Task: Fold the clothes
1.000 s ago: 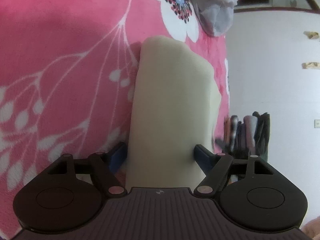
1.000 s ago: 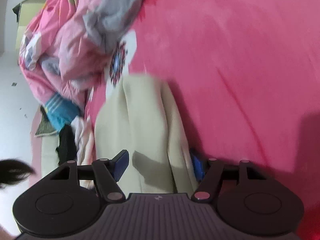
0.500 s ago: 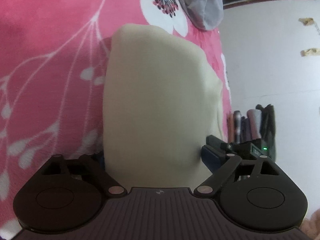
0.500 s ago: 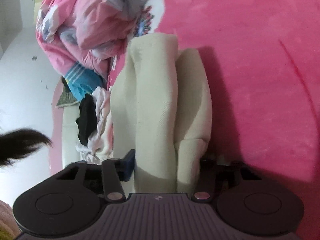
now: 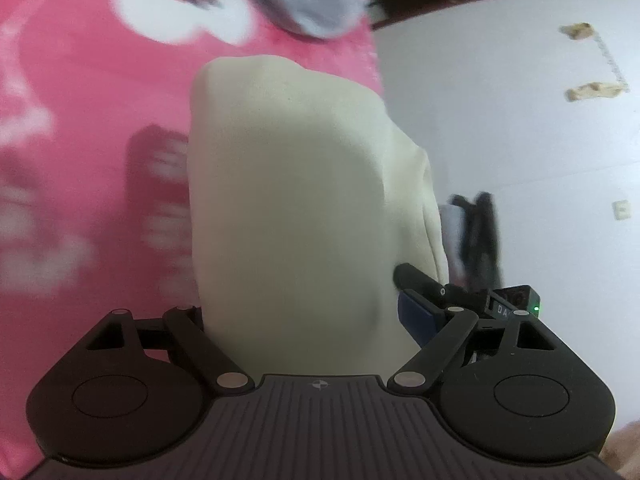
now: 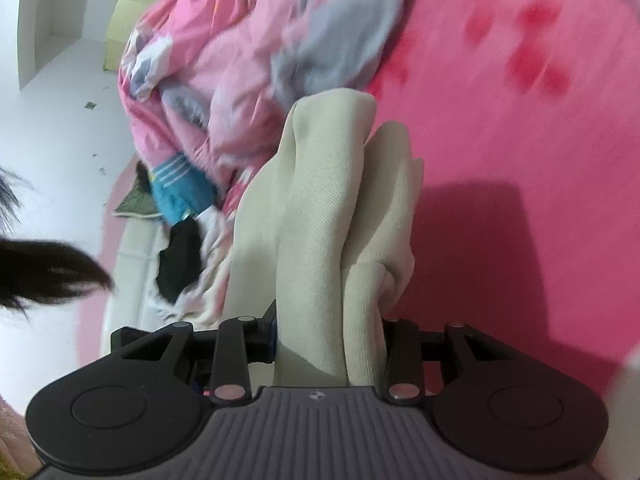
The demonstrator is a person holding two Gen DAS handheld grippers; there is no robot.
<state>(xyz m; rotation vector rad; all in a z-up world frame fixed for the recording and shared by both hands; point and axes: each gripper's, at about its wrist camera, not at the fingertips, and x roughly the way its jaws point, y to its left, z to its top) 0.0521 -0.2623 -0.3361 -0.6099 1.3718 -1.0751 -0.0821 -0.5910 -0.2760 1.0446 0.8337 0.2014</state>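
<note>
A folded cream garment (image 5: 288, 200) hangs lifted above the pink flowered bed cover (image 5: 80, 120) and casts a shadow on it. My left gripper (image 5: 304, 308) spans the wide fold. Its blue right pad (image 5: 416, 312) presses the garment's edge, its left finger is hidden behind the cloth, and its jaws are closing. In the right wrist view the same cream garment (image 6: 320, 220) is bunched into upright pleats. My right gripper (image 6: 328, 328) squeezes it from both sides, with its jaws still closing.
A heap of pink and grey clothes (image 6: 240, 60) lies beyond the garment, with a blue striped piece (image 6: 180, 192) and a black one (image 6: 180, 256) at the bed's edge. Dark hair (image 6: 40, 272) enters from the left. A black device with a green light (image 5: 512, 300) sits behind my left gripper's right finger.
Both grippers have risen with the cream garment. The right jaws have narrowed and gathered the cloth into pleats. The left gripper has taken in more of the fold.
</note>
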